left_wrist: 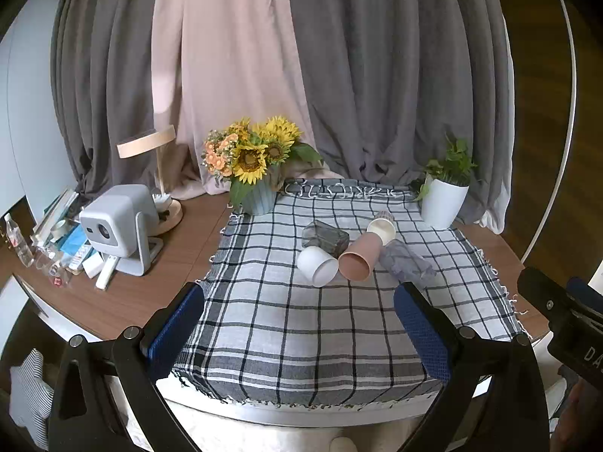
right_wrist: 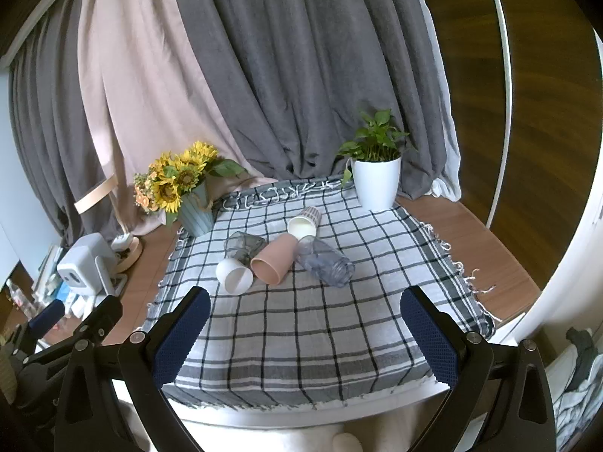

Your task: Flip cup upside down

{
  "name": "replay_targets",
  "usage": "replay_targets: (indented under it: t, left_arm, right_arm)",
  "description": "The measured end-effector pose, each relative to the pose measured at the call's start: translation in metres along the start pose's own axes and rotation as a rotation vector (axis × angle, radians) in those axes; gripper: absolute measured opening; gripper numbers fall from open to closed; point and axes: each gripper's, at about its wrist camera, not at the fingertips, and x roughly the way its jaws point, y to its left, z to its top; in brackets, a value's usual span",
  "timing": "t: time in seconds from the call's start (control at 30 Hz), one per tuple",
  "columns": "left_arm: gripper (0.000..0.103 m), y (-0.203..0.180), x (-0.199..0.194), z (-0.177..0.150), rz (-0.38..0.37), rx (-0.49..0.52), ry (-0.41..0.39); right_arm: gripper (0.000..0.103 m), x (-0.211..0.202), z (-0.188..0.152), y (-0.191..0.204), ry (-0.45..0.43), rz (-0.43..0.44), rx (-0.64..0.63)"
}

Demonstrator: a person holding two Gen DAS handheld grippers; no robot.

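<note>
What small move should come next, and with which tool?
Probably ease the left tool forward toward the white plastic cup, the nearest one. All five cups lie on their sides on the checked cloth, both tools are open and empty, and the white cup sits leftmost in the cluster, touching the pink cup.

A lived-in home room is shown: long grey and pink curtains [left_wrist: 264, 75], a wooden surface [left_wrist: 158, 271] laid with a checked cloth [left_wrist: 301, 331], sunflowers [left_wrist: 260, 154], a potted plant [right_wrist: 377, 177], a lamp [left_wrist: 150, 143] and a small projector [left_wrist: 117, 222].
</note>
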Motion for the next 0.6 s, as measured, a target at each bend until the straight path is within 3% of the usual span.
replay_targets:
  t: [0.6]
  left_arm:
    - [0.103,-0.0036,0.0011,0.0006,-0.01,-0.004,0.006]
  right_arm:
    - [0.102,0.0031,-0.0027,0.0046,0.002,-0.002,-0.001]
